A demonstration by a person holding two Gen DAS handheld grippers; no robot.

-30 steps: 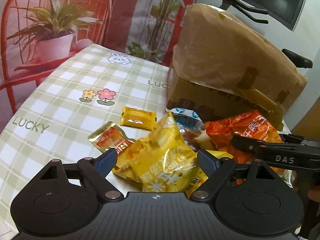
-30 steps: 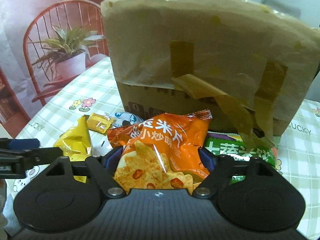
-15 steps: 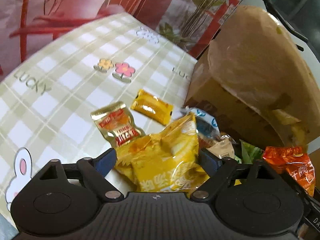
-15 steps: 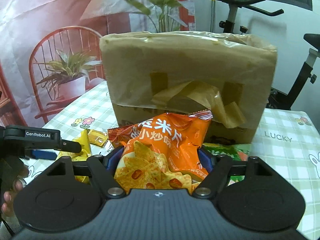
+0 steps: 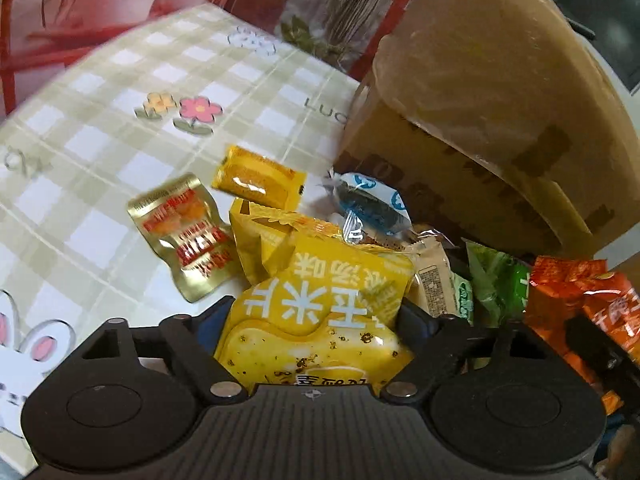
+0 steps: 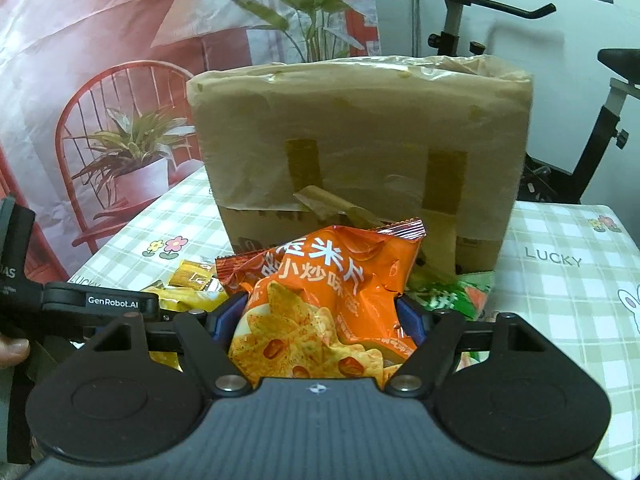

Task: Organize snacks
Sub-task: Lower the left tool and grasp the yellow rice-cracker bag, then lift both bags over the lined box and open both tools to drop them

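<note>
Gripping a snack bag apiece, both tools are mid-way through the pick-up step. The left gripper (image 5: 316, 314) has its fingers closed narrowly on the lower end of the yellow chip bag (image 5: 320, 292), whose long axis runs straight away from the tool, its crimped top edge pointing toward the cardboard box (image 5: 480, 128). The right gripper (image 6: 320, 312) likewise pinches the orange chip bag (image 6: 332, 280) by its bottom, the bag standing roughly upright with its sealed top tilted toward the same box (image 6: 360, 152).

Around the yellow bag, on the checked tablecloth (image 5: 100, 140), lie a gold sachet (image 5: 182, 236) and a small orange packet (image 5: 258, 178) to the left, a blue-and-white wrapped sweet (image 5: 372, 204) just beyond, and a green bag (image 5: 496, 284) to the right, close against the box's foot.

My reading is that the next move calls for lifting each bag clear of the heap and carrying it over the box's rim, which is lined with brown film; the bags are light and crinkly, so a pinch this low may let them flop or slip.
</note>
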